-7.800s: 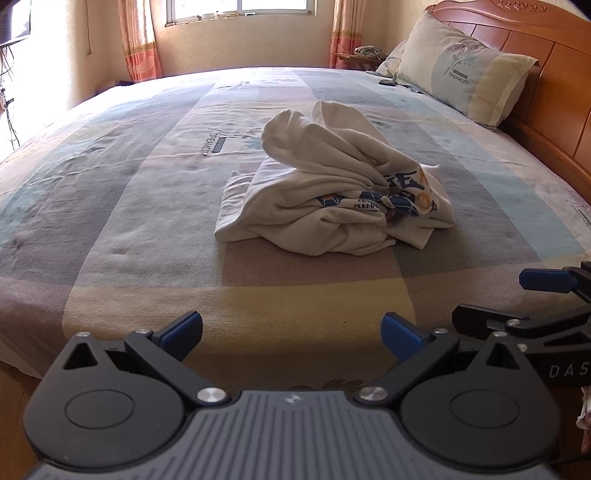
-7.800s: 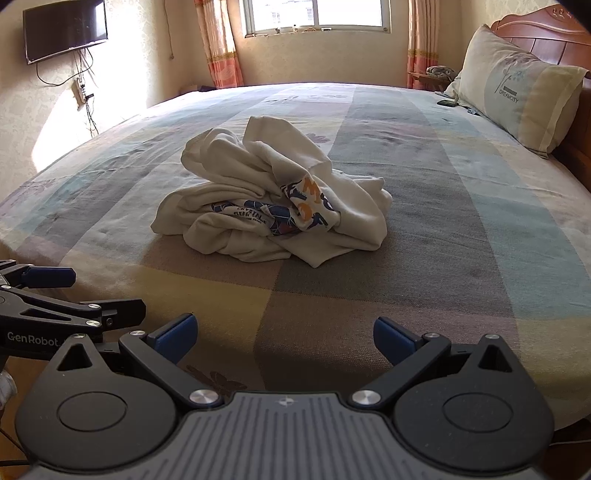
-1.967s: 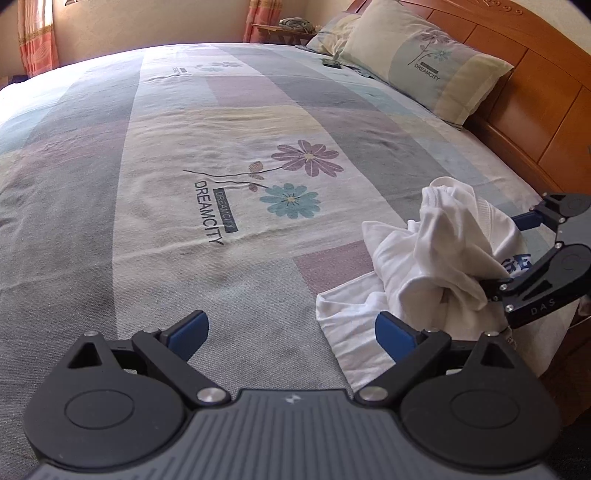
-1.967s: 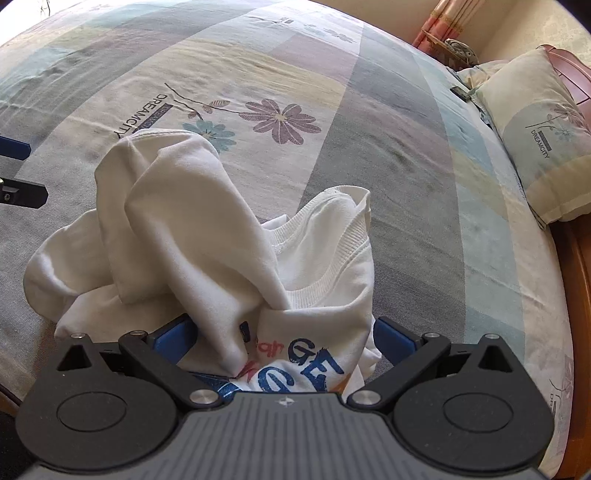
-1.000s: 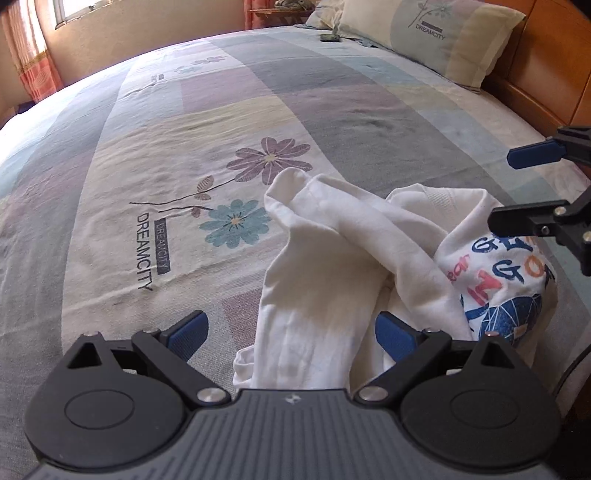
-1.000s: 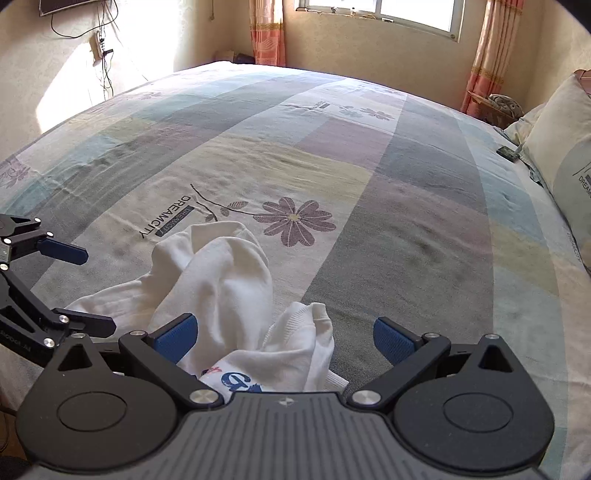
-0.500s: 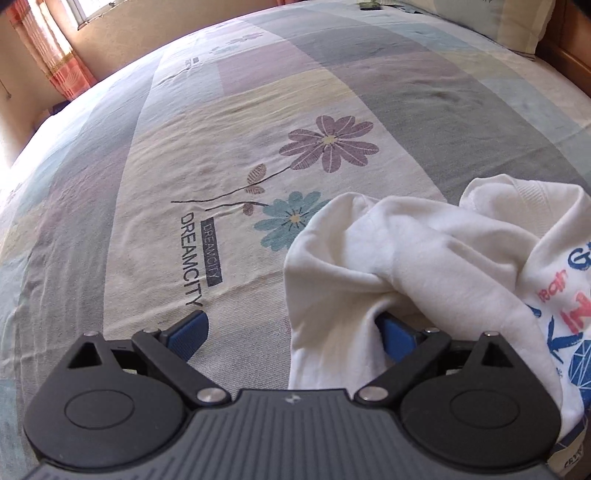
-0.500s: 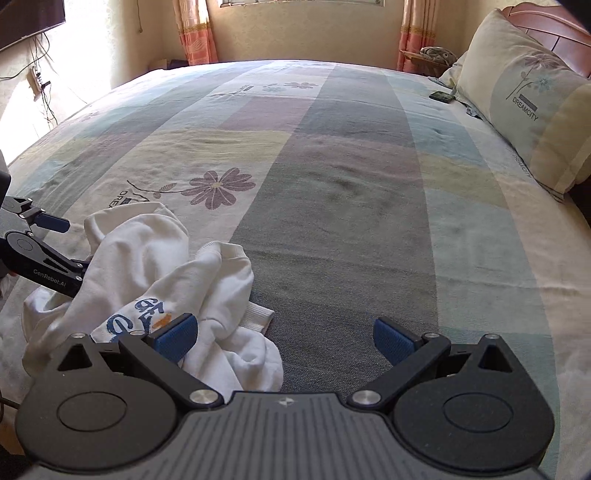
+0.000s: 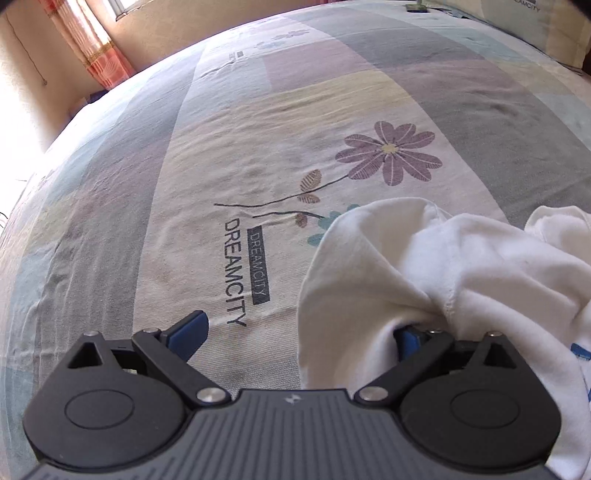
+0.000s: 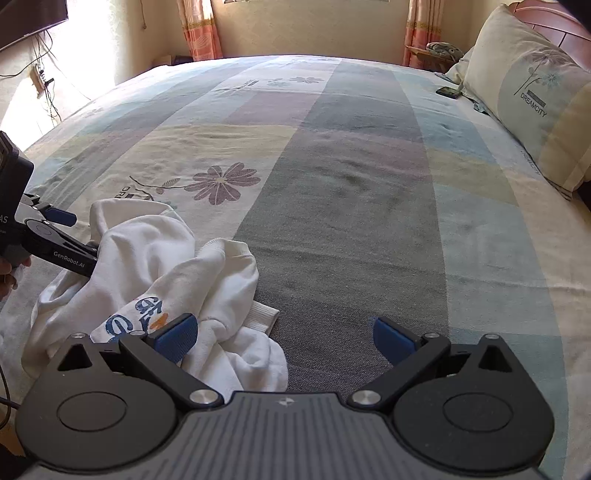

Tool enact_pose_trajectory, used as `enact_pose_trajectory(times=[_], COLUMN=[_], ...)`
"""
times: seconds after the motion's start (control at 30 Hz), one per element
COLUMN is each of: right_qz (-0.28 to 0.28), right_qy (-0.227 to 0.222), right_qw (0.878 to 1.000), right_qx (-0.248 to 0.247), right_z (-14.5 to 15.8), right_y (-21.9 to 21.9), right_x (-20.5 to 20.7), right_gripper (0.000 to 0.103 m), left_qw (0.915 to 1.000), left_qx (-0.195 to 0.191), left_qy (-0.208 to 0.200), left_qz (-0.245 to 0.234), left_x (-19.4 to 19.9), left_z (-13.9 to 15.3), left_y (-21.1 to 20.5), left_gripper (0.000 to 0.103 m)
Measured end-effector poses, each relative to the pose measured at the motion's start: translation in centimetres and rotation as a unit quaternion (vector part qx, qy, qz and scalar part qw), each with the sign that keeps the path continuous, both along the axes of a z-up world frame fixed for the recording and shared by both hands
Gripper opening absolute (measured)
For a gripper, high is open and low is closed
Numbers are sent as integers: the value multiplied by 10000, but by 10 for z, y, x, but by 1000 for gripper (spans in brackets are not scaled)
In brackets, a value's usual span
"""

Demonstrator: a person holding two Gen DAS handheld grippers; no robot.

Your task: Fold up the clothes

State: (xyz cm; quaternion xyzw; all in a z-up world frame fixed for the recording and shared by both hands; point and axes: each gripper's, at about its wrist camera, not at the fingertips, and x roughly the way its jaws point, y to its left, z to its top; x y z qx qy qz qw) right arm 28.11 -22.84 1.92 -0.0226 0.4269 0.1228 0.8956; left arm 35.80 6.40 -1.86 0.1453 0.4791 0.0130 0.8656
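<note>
A crumpled white T-shirt [image 9: 424, 266] with a blue and orange print lies on the patchwork bedspread [image 9: 258, 147]; it also shows in the right wrist view [image 10: 155, 266]. My left gripper [image 9: 299, 332] is open, and its right fingertip is tucked under a fold of the shirt; from the right wrist view the left gripper [image 10: 70, 236] reaches into the shirt's left side. My right gripper [image 10: 284, 332] is open and empty, low over the bed, with its left fingertip against the shirt's right edge.
A pillow [image 10: 535, 96] lies against the wooden headboard at the right. A phone [image 10: 448, 91] lies on the bed near it. Curtains [image 10: 199, 29] and a window stand at the far wall. A wall television [image 10: 29, 18] hangs at the far left.
My left gripper has pushed closer, and its right finger has gone deeper under the shirt fold. My right gripper has edged slightly nearer the shirt. Both stay open.
</note>
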Motion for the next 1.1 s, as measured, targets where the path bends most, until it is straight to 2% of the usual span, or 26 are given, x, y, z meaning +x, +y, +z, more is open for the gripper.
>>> enact_pose_trajectory(times=[0.13,0.2,0.37,0.67,0.77,0.9,1.03,1.1], right_qz=[-129,-164,-175,-153,280,762,414,484], right_qy=[56,71,58,249,199,-23,-121,-12], right_qw=[9999,9998,9998,9995,9994,9971,9990,9985], right_qx=[5,-11,-35,-150,-44,-42,74,262], right_z=[-3,-5,-6,-16,-11,2,16,23], right_y=[-8,-10,-12,4,26,46,39,42], right_x=[1,2,4,15,7,-7,-9,-10], right_gripper=[103,103,103,103,103,103,103,103], left_qw=[9990,9970,9909,9833,9800,9782,9792,9803], left_qx=[35,238,392,556,571,371,370,362], left_qy=[-158,-326,-505,-398,-350,-160,-95,-106], left_qz=[423,658,1183,1688,1873,2036,1993,1939], left_x=[11,13,11,-10,-18,-28,-35,-35], left_z=[13,20,35,33,32,21,11,8], left_y=[26,40,75,126,145,163,163,161], left_gripper=[99,99,99,99,99,99,99,99])
